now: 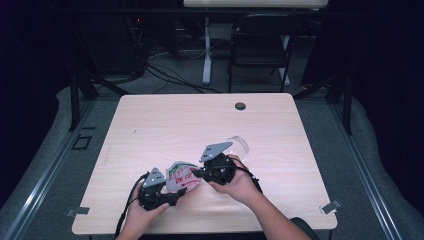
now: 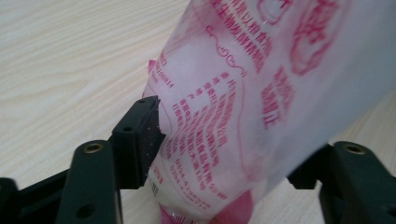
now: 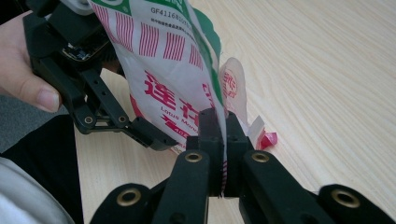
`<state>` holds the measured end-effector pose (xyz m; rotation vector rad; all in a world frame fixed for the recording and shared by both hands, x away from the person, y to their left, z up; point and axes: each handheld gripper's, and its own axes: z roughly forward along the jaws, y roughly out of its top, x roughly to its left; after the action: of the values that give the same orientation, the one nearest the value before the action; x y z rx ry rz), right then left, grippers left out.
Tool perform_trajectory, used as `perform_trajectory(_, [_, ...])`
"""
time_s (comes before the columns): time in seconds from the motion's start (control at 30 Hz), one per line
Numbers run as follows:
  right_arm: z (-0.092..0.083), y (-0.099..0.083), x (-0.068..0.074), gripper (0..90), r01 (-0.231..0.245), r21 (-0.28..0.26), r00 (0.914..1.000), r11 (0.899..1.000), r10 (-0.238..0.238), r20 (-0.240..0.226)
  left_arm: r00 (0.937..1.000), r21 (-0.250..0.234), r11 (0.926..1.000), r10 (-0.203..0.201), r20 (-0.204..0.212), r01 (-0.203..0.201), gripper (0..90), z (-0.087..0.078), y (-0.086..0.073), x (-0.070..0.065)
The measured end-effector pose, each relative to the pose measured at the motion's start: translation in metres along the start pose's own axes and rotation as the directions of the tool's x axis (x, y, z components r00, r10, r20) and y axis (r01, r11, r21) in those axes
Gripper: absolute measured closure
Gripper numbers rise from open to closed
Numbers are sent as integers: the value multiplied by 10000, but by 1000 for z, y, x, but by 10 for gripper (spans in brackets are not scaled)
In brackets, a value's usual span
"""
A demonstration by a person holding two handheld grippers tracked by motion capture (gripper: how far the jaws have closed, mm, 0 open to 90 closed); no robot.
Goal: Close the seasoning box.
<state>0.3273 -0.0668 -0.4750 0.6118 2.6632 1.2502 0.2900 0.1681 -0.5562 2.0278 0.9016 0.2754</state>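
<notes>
Right gripper (image 3: 223, 126) pinching crinkly plastic bag (image 3: 159, 60) edge | left gripper (image 2: 224, 154) spread around bag | woodgrain table (image 1: 165, 120)

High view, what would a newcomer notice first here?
The white pouch with red print, held up between both grippers near the table's front edge. The right gripper pinches its edge shut, while the left gripper's fingers stand apart around it.
</notes>
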Motion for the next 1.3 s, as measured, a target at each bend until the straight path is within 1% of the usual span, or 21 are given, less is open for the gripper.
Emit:
perform_trajectory(0.1, [-1, 0, -1, 900, 38, 91, 10000, 10000, -38, -6, 9999, 18, 10000, -31, -97, 32, 334, 3, -2, 2])
perform_trajectory(0.17, [-1, 0, -1, 900, 37, 95, 10000, 9999, -37, -14, 9998, 28, 9999, -161, -73, 161, 323, 5, -3, 2])
perform_trajectory(0.3, [-1, -1, -1, 900, 29, 91, 10000, 10000, -28, -26, 9998, 29, 9999, -156, -133, 156, 285, 9, -6, 3])
perform_trajectory(0.37, [-1, -2, -1, 900, 21, 38, 10000, 10000, -20, -25, 9998, 103, 9998, -175, -102, 176, 265, 11, -6, 5])
perform_trajectory(0.4, [-1, -2, -1, 900, 19, 36, 10000, 10000, -18, -20, 9997, 168, 9995, -249, -33, 249, 258, 12, -7, 6])
perform_trajectory(0.43, [-1, -2, -1, 900, 15, 45, 10000, 10000, -15, -25, 9997, 319, 9992, -251, -9, 251, 255, 15, -9, 6])
perform_trajectory(0.5, [-1, -2, -1, 900, 16, 42, 10000, 10000, -15, -14, 9999, 553, 9984, -112, -16, 113, 251, 18, -10, 7])
perform_trajectory(0.57, [-1, -2, -1, 900, 16, 60, 10000, 10000, -16, -17, 9999, 801, 9967, -126, 18, 124, 251, 23, -11, 7])
perform_trajectory(0.63, [-1, -3, -1, 900, 24, 47, 10000, 10000, -24, 16, 10000, 868, 9962, -8, 53, 4, 247, 26, -12, 9])
perform_trajectory(0.67, [-1, -3, 0, 900, 14, 43, 10000, 10000, -14, 28, 10000, 865, 9963, -37, 75, 30, 245, 28, -12, 9])
perform_trajectory(0.73, [-1, -3, -1, 900, 28, 68, 10000, 10000, -29, 18, 10000, 947, 9955, 74, 0, -74, 242, 31, -13, 10])
perform_trajectory(0.77, [-1, -3, -1, 900, 28, 62, 10000, 10000, -28, 25, 10000, 958, 9954, 23, 16, -25, 242, 33, -13, 10])
perform_trajectory(0.87, [-1, -3, 0, 900, 32, 56, 10000, 10000, -32, 66, 9999, 985, 9951, 108, -13, -106, 232, 35, -13, 11])
perform_trajectory(1.0, [-1, -3, 0, 900, 9, 43, 10000, 10000, -9, 93, 9998, 1043, 9945, 113, -168, -95, 211, 35, -12, 11])
perform_trajectory(1.1, [0, -3, 0, 900, -10, 11, 9999, 10000, 10, 103, 9986, 1129, 9936, 125, -507, -67, 163, 37, -12, 8])
perform_trajectory(1.13, [0, -3, 0, 900, -13, 8, 10000, 10000, 13, 97, 9983, 1168, 9931, 204, -546, -139, 152, 37, -12, 8])
perform_trajectory(1.3, [0, -3, 0, 900, -20, -9, 9999, 10000, 21, 108, 9978, 1256, 9918, 301, -599, -224, 152, 37, -12, 7])
